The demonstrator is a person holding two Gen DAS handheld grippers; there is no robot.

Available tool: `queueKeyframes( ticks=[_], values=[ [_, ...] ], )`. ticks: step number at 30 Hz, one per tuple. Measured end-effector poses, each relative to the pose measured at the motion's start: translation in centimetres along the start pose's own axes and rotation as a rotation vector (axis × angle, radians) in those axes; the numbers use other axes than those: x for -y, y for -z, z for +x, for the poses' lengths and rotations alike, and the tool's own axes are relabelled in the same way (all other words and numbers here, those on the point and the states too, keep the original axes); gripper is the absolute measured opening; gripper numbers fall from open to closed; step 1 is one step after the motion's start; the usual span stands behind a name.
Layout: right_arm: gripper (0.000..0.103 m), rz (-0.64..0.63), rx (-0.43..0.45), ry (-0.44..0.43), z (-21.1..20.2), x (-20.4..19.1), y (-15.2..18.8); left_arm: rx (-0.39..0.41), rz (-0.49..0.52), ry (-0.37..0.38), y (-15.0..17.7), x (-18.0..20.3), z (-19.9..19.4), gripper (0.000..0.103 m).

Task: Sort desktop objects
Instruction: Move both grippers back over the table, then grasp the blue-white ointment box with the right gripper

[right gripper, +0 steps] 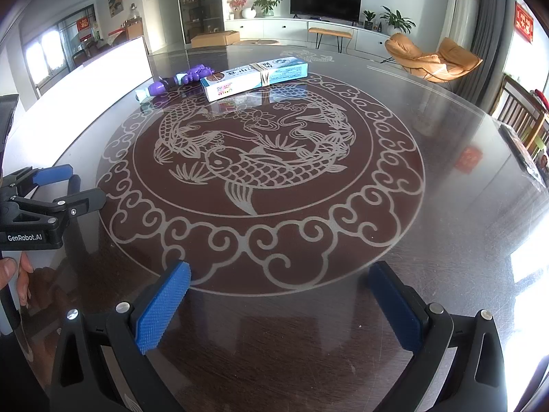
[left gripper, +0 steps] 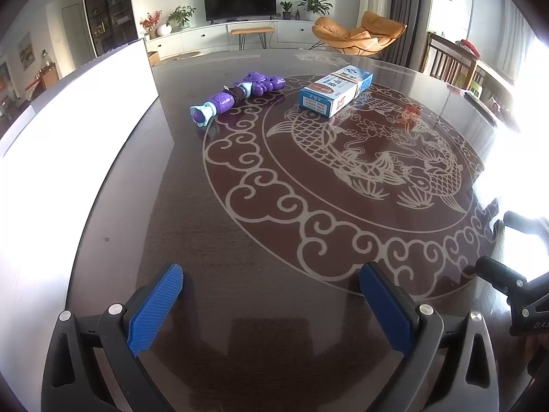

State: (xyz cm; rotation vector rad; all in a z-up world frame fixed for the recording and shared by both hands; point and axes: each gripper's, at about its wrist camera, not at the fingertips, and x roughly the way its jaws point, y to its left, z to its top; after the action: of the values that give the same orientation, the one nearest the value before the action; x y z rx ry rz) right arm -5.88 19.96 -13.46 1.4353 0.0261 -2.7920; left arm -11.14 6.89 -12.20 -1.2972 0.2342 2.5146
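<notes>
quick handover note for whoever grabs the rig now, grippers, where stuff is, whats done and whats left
Left gripper: open, empty, low over the near part of the table.
Right gripper: open, empty, also over the near edge.
Purple toy and toothpaste box lie close together on the far side of the table, near the white board; from these views I cannot tell whether they touch.
Done: nothing visibly sorted yet.
Left: pick up and sort both items.
</notes>
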Motion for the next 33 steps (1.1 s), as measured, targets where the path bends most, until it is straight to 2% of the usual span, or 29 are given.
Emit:
queueKeyframes(
  ticks=[11,19,22,24,26,28,30,33],
  values=[
    [0.103,0.001,0.0,0.001,-0.2,-0.1,0.0,0.014,-0.005,-0.033,0.2,0.1,-0.2,0.103],
    [0.103,0.001,0.0,0.002,-0.2,-0.1,0.0,0.013,-0.021,0.006,0.3,-0.2,-0.2,0.103],
    [0.103,0.001,0.0,0.002,-0.2,-0.1,0.0,0.066,-0.059,-0.073,0.5,-0.9,-1.2,0.103],
    [0.103,0.002,0.0,0.002,-0.2,-0.1,0.1,0.046,-0.035,-0.103,0.6,-1.1,-1.0,0.103],
    [0.103,-0.002,0.0,-0.003,-0.1,-0.2,0.0,0.011,-0.047,-0.035,0.6,-1.6,-0.4,0.103],
    [0.103,-0.061,-0.02,-0.056,0.9,-0.9,-1.3,0.011,-0.057,-0.024,0.7,-1.8,-0.4,0.103],
    [0.103,-0.086,-0.01,-0.052,2.1,-1.6,-3.7,0.007,-0.048,-0.032,0.7,-1.5,-0.3,0.103],
    [0.103,-0.044,0.024,-0.071,3.9,-2.6,-8.8,0.007,-0.049,-0.029,0.8,-1.6,-0.4,0.103]
  ],
)
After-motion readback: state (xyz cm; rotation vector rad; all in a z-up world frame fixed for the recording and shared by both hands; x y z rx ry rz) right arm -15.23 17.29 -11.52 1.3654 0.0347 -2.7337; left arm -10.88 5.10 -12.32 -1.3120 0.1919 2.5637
